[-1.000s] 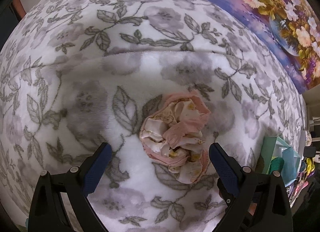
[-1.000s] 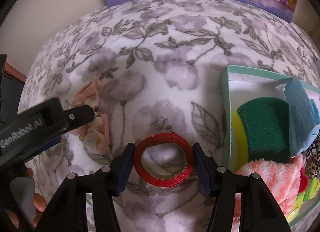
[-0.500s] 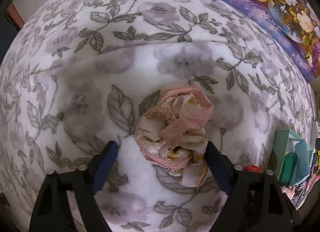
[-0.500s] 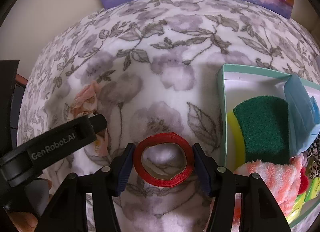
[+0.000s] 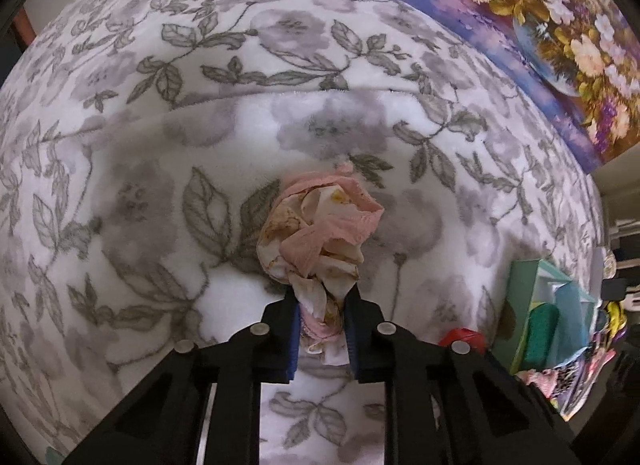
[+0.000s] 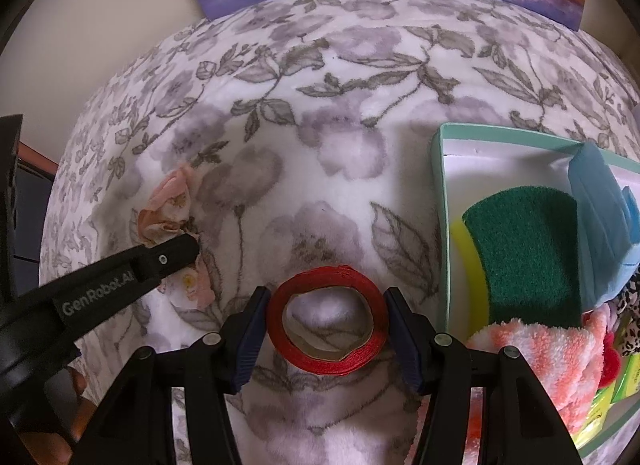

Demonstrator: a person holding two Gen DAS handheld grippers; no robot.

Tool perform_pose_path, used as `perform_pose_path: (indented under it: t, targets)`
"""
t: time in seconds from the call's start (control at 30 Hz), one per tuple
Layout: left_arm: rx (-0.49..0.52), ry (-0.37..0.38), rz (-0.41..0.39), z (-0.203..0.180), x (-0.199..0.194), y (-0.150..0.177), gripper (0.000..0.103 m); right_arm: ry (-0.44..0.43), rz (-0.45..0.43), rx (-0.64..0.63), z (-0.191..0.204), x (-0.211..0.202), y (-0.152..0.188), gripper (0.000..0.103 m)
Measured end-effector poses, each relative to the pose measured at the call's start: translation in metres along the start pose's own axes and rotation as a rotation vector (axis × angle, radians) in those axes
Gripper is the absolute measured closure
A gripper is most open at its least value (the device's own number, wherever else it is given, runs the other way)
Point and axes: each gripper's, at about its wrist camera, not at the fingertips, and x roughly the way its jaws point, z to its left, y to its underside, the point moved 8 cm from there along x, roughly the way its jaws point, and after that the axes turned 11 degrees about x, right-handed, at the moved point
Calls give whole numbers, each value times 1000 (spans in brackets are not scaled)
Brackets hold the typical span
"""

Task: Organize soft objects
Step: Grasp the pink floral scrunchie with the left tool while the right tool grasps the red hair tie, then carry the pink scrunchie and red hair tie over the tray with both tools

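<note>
Between the left gripper's (image 5: 322, 331) blue pads, the near tail of a pink-and-cream scrunchie (image 5: 320, 237) is pinched — the fingers have just been closing and now clench the fabric, while the rest of the bunch fans out toward 12 o'clock on the floral blanket (image 5: 160, 145). The right gripper (image 6: 326, 329) has its fingers half-spread on either side of a red ribbon roll (image 6: 326, 359), which lies flat on the blanket; whether the pads press its rim I cannot tell. In the right wrist view the scrunchie sits at 9 o'clock from the roll, partly behind the left gripper. At 3 o'clock stands a mint-green box (image 6: 440, 193) holding a green-and-yellow sponge (image 6: 524, 249), a blue cloth (image 6: 600, 201) and a pink fluffy towel (image 6: 540, 353). A flower painting (image 5: 540, 25) leans beyond the blanket at 1 o'clock.
</note>
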Motion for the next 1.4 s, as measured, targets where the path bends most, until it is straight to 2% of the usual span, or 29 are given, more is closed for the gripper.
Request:
perform_pose_path:
  t: [0.4, 0.8, 1.13, 1.4]
  targets:
    - [-13, 11, -85, 23, -51, -2, 86, -2, -26, -12, 2, -17, 2, 43]
    - [5, 1, -102, 16, -70, 21, 86, 5, -49, -29, -4, -46, 23, 43]
    - [22, -12, -189, 12, -108, 29, 86, 35, -102, -65, -12, -73, 36, 43]
    - [34, -25, -229, 7, -125, 34, 86, 0, -150, -61, -13, -97, 38, 43]
